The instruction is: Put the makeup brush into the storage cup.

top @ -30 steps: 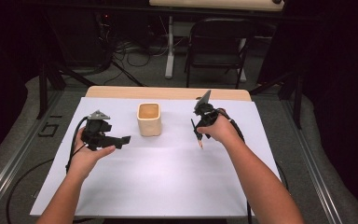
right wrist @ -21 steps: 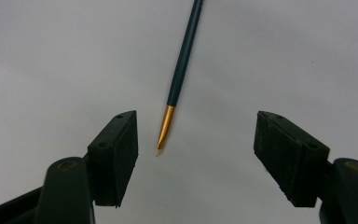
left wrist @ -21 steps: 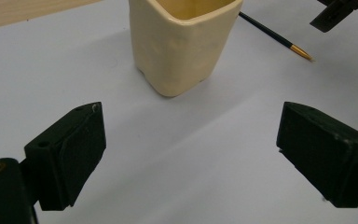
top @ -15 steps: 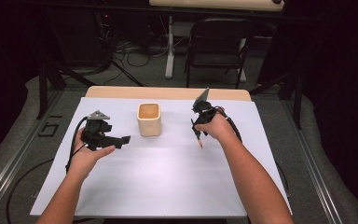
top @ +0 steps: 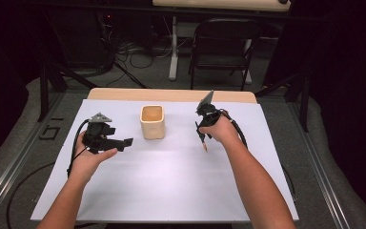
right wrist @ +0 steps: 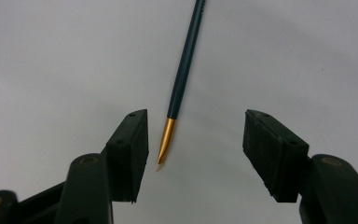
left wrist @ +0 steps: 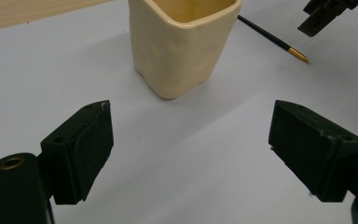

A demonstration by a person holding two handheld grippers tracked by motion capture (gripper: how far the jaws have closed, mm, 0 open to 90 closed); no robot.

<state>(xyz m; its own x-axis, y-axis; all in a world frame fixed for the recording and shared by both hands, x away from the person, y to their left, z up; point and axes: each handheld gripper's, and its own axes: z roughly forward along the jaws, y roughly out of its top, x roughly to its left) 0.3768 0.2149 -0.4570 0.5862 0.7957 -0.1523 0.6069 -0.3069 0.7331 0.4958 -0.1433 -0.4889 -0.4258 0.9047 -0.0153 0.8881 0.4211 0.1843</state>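
Note:
A cream square cup stands on the white sheet at the back middle. Right of it lies a thin dark brush with a gold ferrule. My right gripper points down over it, open. Its jaws have just been closing, with the brush's gold end between them and touching neither pad. My left gripper is open and faces the cup from the left. Its jaws have just been closing a little, with nothing between them.
The white sheet covers a wooden table whose far edge shows behind the cup. A black folding chair stands beyond the table, with cables on the floor. The right gripper's jaws show in the left gripper view.
The right gripper has sunk slightly over the brush. The left hand, the cup and the brush have stayed where they were.

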